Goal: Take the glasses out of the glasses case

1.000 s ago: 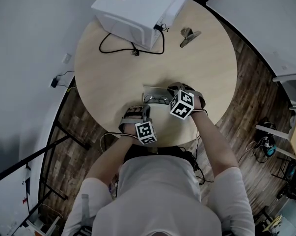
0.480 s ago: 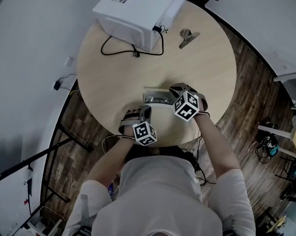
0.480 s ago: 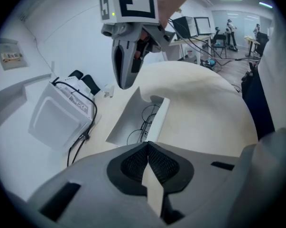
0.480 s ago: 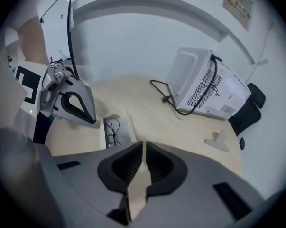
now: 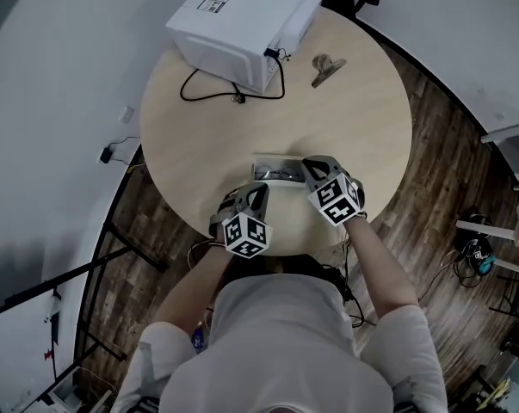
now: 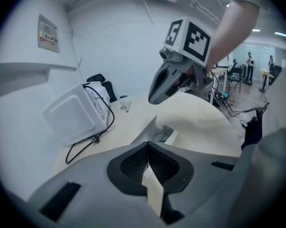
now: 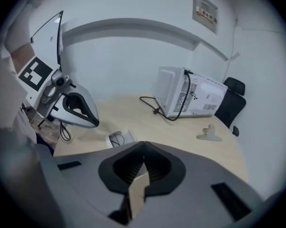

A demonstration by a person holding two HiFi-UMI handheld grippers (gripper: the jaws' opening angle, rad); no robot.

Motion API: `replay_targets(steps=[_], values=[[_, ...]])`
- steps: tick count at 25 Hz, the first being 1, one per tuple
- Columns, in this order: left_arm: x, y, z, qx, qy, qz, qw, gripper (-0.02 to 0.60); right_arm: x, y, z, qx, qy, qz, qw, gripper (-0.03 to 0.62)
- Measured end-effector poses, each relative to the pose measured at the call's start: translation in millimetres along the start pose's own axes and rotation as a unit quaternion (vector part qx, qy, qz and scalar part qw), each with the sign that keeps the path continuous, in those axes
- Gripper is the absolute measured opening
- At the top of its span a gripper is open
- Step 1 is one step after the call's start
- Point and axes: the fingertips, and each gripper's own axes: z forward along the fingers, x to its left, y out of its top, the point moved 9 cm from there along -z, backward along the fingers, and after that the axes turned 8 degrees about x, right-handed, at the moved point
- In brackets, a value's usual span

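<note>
Fingers on your left gripper [image 6: 148, 142] and right gripper [image 7: 143, 142] are pressed together, empty. The glasses [image 5: 274, 176] lie untaken in the open glasses case [image 5: 261, 157] on the worktop [image 5: 328, 119]. Next, spread one pair and reach in.

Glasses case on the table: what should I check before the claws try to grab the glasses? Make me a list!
1. Glasses case open: ok.
2. Glasses inside the case: ok, they show in it.
3. Left claw ready to grab: not ok, jaws shut, nothing between them.
4. Right claw ready to grab: not ok, jaws shut, empty.
5. Clip and white appliance out of the way: ok, both far across the table from the case.
</note>
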Motion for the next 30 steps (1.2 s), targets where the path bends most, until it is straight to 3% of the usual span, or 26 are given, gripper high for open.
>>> replay_targets(steps=[4,7,14,17,25,27,30], values=[[4.9,6.2,-21.5,-0.041,0.002,-0.042,0.9982,0.008,10.5,-6.1,-24.5,-0.051,-0.012,0.063,0.997,0.012],[9.1,10.5,-38.2,-0.069,0.007,-0.081,0.9943,0.008,17.1,-13.9,-42.5,-0.089,-0.011,0.135,0.987,0.012],[14.1,14.6,-73.8,-0.117,0.031,-0.152,0.981,0.008,30.1,-18.3,-85.9,-0.2,0.0,0.264,0.944,0.012],[15.4,18.3,-89.9,-0.142,0.03,-0.178,0.9733,0.008,38.8,-19.4,-104.4,-0.233,-0.005,0.292,0.928,0.012],[19.3,23.1,-117.7,-0.182,0.046,-0.196,0.9625,0.008,72.5,-17.9,-130.6,-0.262,-0.048,0.306,0.914,0.012],[18.2,20.4,-122.7,-0.19,0.045,-0.206,0.9589,0.008,82.0,-15.3,-131.2,-0.26,-0.05,0.293,0.919,0.012],[15.8,17.2,-127.5,-0.195,0.043,-0.219,0.955,0.008,87.7,-9.9,-131.0,-0.241,-0.066,0.247,0.936,0.012]])
